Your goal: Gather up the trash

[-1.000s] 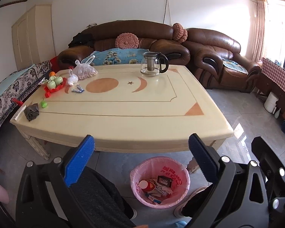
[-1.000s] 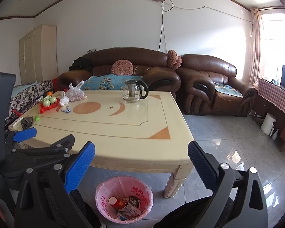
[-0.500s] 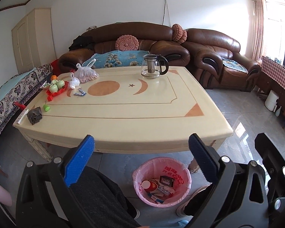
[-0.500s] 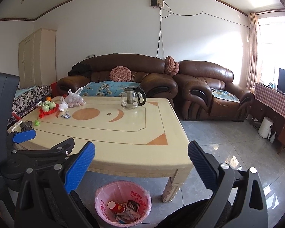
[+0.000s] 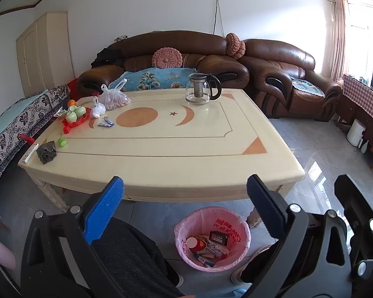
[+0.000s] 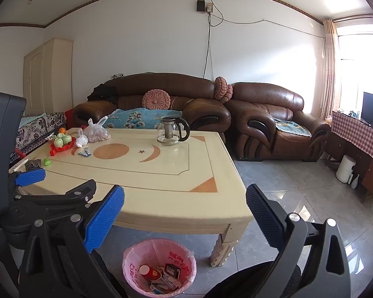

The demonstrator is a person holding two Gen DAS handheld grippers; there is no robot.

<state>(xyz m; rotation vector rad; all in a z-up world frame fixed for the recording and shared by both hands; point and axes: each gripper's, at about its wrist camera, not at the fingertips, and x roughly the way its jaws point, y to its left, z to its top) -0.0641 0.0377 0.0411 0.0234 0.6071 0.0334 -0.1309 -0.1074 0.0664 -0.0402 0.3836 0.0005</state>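
Observation:
A pink-lined trash bin (image 5: 212, 242) holding a red cup, small boxes and wrappers stands on the floor at the table's near edge; it also shows in the right wrist view (image 6: 159, 265). My left gripper (image 5: 185, 206) is open and empty, held above the bin. My right gripper (image 6: 185, 213) is open and empty, beside the left one. On the cream table (image 5: 161, 149) lie a small blue wrapper (image 5: 106, 123), a green cap (image 5: 61, 142) and a dark crumpled cloth (image 5: 46, 152).
A glass teapot (image 5: 202, 92) stands at the table's far side. A red tray of green cups (image 5: 75, 115), plastic bags (image 5: 113, 99) and a remote (image 5: 30, 152) sit at the left. Brown sofas (image 5: 174, 57) stand behind; grey tiled floor at the right.
Both grippers have lifted and tilted up a little, so the table and bin sit lower in view. Both stay open and empty.

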